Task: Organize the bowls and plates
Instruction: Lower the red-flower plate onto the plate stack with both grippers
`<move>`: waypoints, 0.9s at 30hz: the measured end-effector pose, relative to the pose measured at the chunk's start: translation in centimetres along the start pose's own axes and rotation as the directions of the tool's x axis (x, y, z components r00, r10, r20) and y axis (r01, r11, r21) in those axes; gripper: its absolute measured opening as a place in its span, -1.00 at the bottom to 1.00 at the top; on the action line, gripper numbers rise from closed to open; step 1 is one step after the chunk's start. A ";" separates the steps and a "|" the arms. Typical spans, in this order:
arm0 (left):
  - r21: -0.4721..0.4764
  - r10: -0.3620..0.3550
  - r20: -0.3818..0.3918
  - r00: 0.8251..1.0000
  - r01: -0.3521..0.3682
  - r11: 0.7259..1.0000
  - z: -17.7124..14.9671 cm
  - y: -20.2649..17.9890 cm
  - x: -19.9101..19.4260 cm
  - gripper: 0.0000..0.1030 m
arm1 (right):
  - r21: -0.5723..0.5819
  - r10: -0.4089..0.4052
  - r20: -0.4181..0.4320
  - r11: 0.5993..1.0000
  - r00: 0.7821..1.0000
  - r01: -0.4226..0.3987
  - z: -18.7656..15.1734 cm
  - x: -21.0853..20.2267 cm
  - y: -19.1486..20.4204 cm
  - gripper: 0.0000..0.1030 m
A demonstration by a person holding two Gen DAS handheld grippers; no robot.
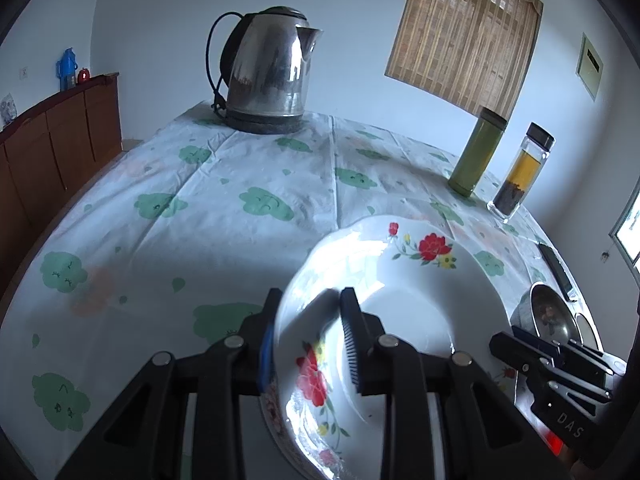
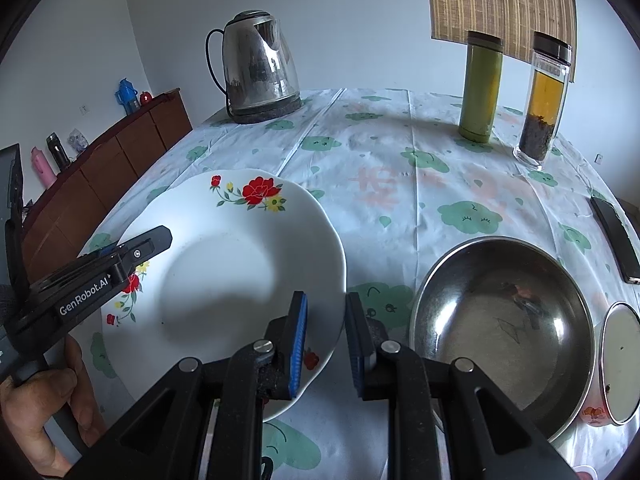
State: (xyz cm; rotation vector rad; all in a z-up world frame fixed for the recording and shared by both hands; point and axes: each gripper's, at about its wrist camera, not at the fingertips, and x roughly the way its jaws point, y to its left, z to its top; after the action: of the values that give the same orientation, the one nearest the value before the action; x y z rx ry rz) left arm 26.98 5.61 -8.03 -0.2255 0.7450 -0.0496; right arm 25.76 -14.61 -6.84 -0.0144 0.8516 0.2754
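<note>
1. My left gripper pinches the near-left rim of the flowered plate, one finger under the lip and one over it. I judge I took the rim because the shallow plate gives nothing else to grip.

2. In the left wrist view the plate tilts up on my side. In the right wrist view, its far edge at 12 o'clock looks close to the tablecloth, but I cannot tell whether it touches. A one-sided hold tips it that way.

3. My right gripper straddles the plate's rim at about 4 o'clock, with its jaws narrowly spread. The blue pad lies over the plate. The other finger stands outside the edge with a gap, so I read it as not clamped.

4. Its position opposite the left hold suggests I mean to steady the plate from both sides.

5. The steel bowl sits at 3 o'clock of the plate, just beside it and apart. A small lidded dish touches or nearly touches the bowl's right side.

6. The kettle, green flask and tea jar stand along the far edge, well clear. A dark phone lies at the right edge.

7. I judge the stacking hasn't begun, as the plate and bowl are separate.
</note>
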 end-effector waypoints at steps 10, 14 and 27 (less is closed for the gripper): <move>0.019 0.023 0.000 1.000 -0.023 1.000 -0.1 0.2 0.4 -0.49 | -0.002 -0.006 -0.009 1.000 1.000 0.006 -0.1 0.5 0.2 -0.60; 0.033 0.035 0.001 0.999 -0.035 0.999 -0.2 0.2 0.5 -0.49 | -0.005 -0.009 -0.009 1.000 1.000 0.009 -0.1 0.7 0.3 -0.60; 0.071 0.063 0.008 0.998 -0.064 0.995 -0.4 -0.3 0.6 -0.48 | -0.019 -0.031 -0.007 0.999 1.000 0.031 -0.1 1.0 0.6 -0.58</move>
State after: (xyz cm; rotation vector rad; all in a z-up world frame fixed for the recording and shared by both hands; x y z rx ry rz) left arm 27.17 5.21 -8.61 -0.1337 0.7426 -0.0154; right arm 26.16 -13.78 -7.62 -0.0457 0.8549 0.2545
